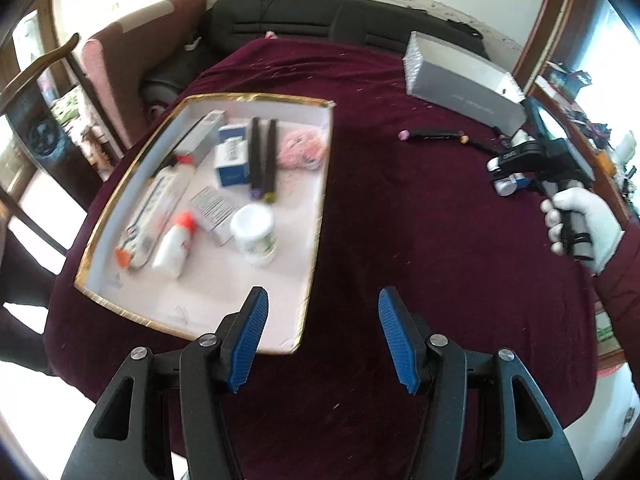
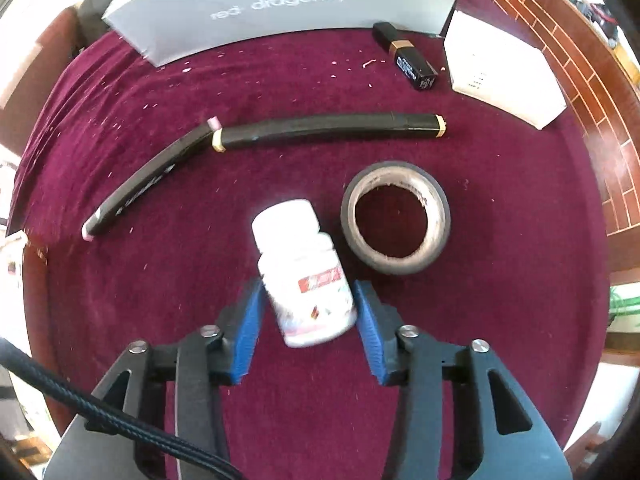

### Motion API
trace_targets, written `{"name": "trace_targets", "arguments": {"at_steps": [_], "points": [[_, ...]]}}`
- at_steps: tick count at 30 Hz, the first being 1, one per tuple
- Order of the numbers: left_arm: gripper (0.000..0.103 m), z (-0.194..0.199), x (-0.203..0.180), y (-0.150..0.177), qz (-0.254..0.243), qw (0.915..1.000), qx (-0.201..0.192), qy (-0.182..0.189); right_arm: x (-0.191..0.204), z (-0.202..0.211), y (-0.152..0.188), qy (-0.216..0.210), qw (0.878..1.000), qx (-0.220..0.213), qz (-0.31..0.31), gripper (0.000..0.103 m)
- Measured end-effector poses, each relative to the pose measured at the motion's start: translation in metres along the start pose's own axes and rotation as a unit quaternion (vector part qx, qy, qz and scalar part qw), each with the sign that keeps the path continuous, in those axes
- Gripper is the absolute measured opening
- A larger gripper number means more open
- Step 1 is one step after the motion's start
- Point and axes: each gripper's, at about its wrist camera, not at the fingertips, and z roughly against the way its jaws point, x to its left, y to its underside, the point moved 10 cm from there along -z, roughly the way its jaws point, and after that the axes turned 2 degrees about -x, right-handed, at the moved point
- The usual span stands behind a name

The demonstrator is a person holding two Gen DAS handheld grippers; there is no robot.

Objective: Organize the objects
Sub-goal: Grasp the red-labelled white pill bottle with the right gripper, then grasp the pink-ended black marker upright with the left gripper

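In the right wrist view a white pill bottle (image 2: 306,272) sits between my right gripper (image 2: 309,328) pads, which press on its sides; it looks slightly blurred. A grey tape roll (image 2: 396,218), two black markers (image 2: 328,130) (image 2: 144,184) and a black lipstick (image 2: 406,56) lie on the maroon cloth beyond. In the left wrist view my left gripper (image 1: 322,336) is open and empty, over the near right corner of a gold-edged white tray (image 1: 312,280). The tray holds a white jar (image 1: 256,234), small boxes, tubes and two black markers (image 1: 262,156). The right gripper shows at far right (image 1: 520,160).
A grey "red dragonfly" box (image 2: 288,4) stands at the table's back, also in the left wrist view (image 1: 460,84). A white box (image 2: 504,68) lies at back right. A chair (image 1: 40,64) stands left of the table, a dark sofa (image 1: 320,20) behind.
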Motion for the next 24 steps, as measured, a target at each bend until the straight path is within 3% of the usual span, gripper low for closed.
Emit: {"name": "trace_targets", "arguments": {"at_steps": [6,9,14,20,24], "points": [[0.052,-0.021,-0.038,-0.043,-0.048,0.9980,-0.003,0.042,0.004,0.005,0.019,-0.032,0.999,0.018,0.010,0.033],[0.052,-0.040,-0.064,-0.075,-0.104,0.9935,-0.022,0.041,-0.003,0.010,0.042,-0.043,0.999,0.028,0.007,0.033],[0.051,-0.095,-0.110,-0.129,-0.150,0.9853,-0.029,0.076,-0.013,0.026,0.093,-0.060,0.997,0.047,0.012,0.033],[0.051,-0.166,-0.141,-0.163,-0.194,0.9787,-0.018,0.065,-0.029,0.039,0.137,-0.072,0.996,0.052,0.003,0.034],[0.051,-0.193,-0.149,-0.175,-0.223,0.9737,-0.023,0.039,-0.035,0.042,0.140,-0.083,0.995,0.046,-0.006,0.033]]}}
